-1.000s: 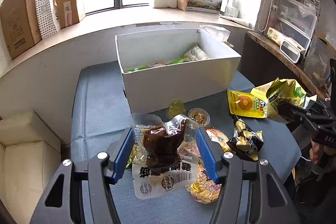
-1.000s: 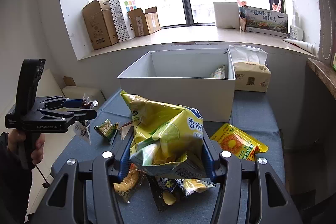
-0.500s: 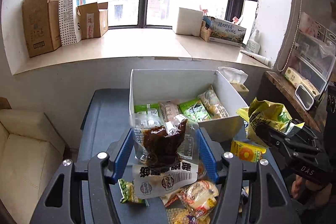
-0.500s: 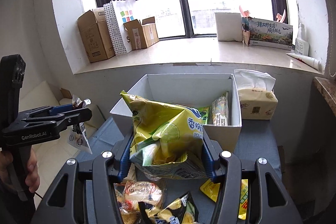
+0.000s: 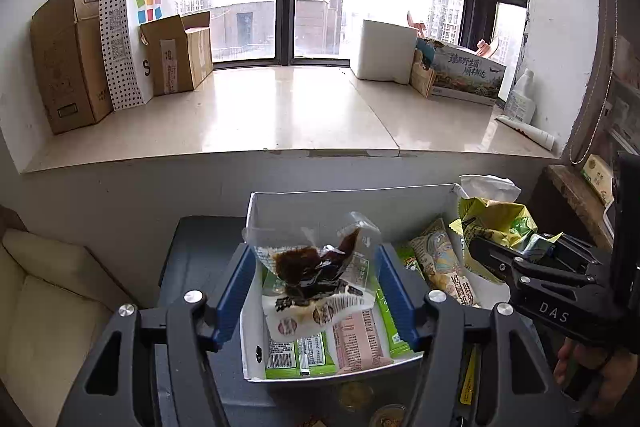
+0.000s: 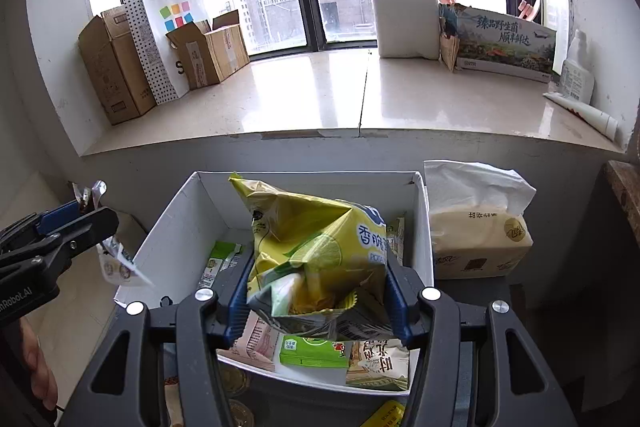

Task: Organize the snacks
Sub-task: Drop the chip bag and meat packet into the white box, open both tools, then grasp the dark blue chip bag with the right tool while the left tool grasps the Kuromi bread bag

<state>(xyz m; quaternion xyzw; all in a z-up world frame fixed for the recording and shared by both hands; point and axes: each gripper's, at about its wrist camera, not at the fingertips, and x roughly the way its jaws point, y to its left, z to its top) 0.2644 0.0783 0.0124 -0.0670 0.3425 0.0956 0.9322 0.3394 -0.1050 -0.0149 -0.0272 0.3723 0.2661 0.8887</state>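
Observation:
My left gripper (image 5: 313,253) hangs over the open white box (image 5: 352,193), its blue pads still touching a clear pouch of dark brown snack (image 5: 312,267); the jaws are opening and the pouch sags crumpled. In the right wrist view that gripper (image 6: 92,219) sits at the box's left wall with the pouch (image 6: 120,263) dangling below it. My right gripper (image 6: 317,263) is shut on a yellow chip bag (image 6: 312,227) above the right half of the white box (image 6: 176,227). Green, pink and beige packets (image 5: 356,339) lie inside the box.
A tissue pack (image 6: 476,235) stands against the box's right wall. Loose snacks (image 5: 356,395) lie on the blue-grey table (image 5: 192,259) in front of the box. A cream sofa (image 5: 48,307) is at left. Cardboard boxes (image 5: 68,63) line the windowsill.
Both grippers moved forward from the loose snacks to above the white box, carrying the pouch and the chip bag. The pouch has crumpled and tipped between the left pads.

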